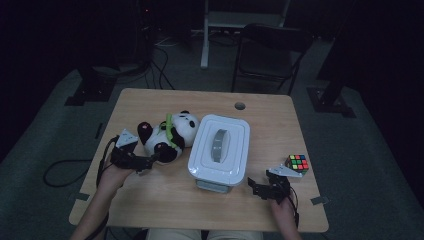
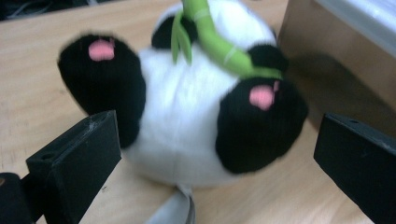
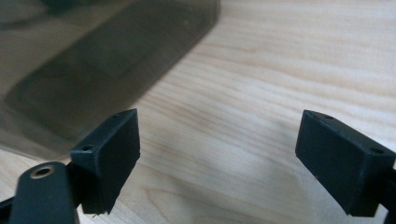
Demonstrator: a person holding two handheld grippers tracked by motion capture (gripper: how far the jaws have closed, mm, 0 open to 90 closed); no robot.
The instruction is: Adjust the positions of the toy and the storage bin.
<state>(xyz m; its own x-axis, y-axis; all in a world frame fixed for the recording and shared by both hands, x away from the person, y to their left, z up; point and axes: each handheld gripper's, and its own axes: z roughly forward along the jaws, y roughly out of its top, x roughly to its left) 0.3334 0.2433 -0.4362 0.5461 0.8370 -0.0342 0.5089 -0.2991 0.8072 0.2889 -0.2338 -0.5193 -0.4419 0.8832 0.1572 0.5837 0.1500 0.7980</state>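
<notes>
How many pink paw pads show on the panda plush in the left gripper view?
2: one pink pad on the foot at upper left, one pink pad on the foot at right. Others may be hidden.

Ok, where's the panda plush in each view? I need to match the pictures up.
High view: the panda plush lies left of centre on the table, between the left claw and the white-lidded box.
Left gripper view: the panda plush sits centre frame, feet toward the camera, just beyond the open jaws.
Right gripper view: wood tabletop and the box's wall at upper left, no plush.
Shared landmark: the box, at top right in the left gripper view.
</notes>
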